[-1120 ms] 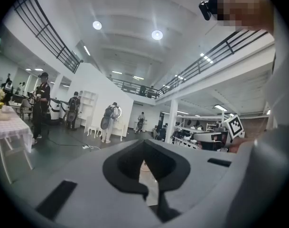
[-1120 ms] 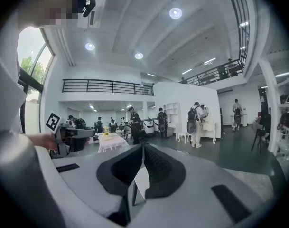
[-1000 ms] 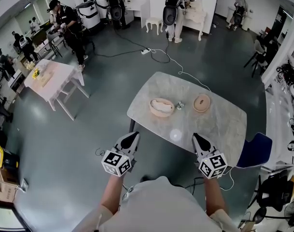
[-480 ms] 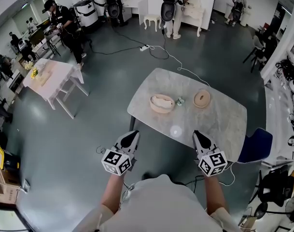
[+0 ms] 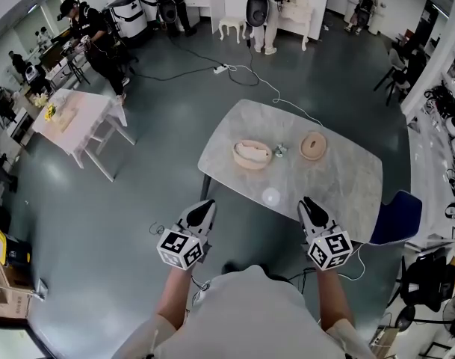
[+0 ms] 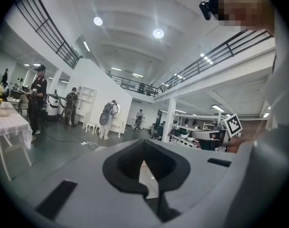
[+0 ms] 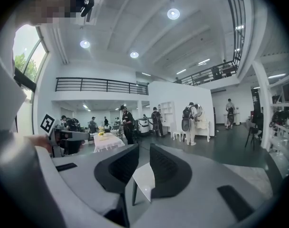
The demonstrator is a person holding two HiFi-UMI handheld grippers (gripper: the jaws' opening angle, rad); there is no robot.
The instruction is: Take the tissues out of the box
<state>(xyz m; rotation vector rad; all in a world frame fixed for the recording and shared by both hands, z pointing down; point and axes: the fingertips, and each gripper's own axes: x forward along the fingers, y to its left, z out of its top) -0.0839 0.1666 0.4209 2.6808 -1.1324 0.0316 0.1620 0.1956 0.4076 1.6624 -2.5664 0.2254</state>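
You stand at the near edge of the grey marble tabletop, both hands well short of the round pale wooden box holding the white tissues. The left gripper has its fingers pressed together. The right gripper has just been parting its fingers, with nothing between them. Reach in with so narrow a gap and you may shove the light box rather than pinch tissue.

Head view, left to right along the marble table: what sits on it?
open round box of tissues → small pale object → round wooden lid
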